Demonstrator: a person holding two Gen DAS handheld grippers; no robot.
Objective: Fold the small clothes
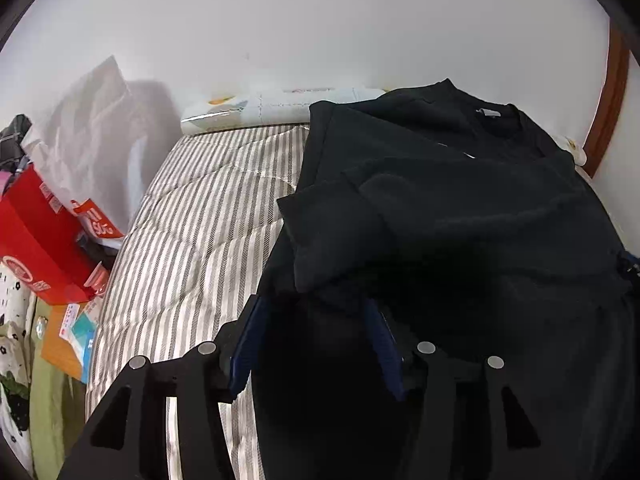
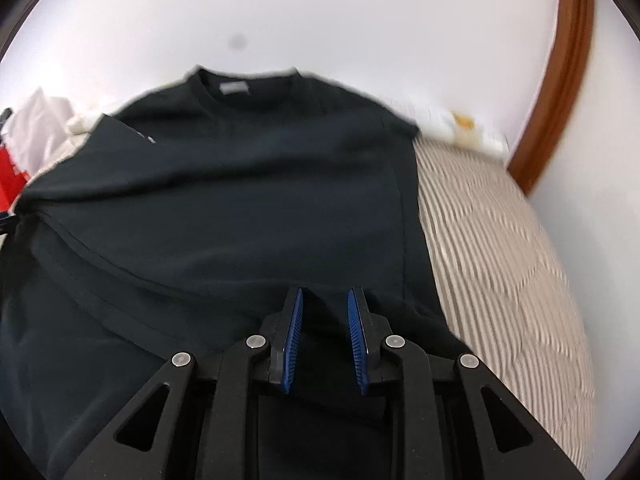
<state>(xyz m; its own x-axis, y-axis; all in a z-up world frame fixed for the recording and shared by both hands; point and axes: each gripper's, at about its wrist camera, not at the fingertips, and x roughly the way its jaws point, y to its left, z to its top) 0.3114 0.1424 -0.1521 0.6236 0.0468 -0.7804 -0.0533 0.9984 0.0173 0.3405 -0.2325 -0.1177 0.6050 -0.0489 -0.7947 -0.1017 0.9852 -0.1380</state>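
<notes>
A black T-shirt (image 1: 460, 208) lies on a striped bed, collar toward the wall. Its left sleeve (image 1: 332, 236) is folded over onto the body. My left gripper (image 1: 314, 304) is open, its blue pads wide apart over the shirt's lower left part, the tips partly hidden by cloth. In the right wrist view the same shirt (image 2: 240, 200) fills the middle, with a grey label at the collar (image 2: 234, 88). My right gripper (image 2: 324, 296) is open with a narrow gap, just above the shirt's lower right hem, nothing between the pads.
The grey-and-white striped mattress (image 1: 192, 240) extends left of the shirt and right of it (image 2: 500, 260). A red box (image 1: 36, 236), a white bag (image 1: 92, 140) and clutter sit at the left edge. A white packet (image 1: 260, 108) lies along the wall. A brown wooden frame (image 2: 560, 80) stands at right.
</notes>
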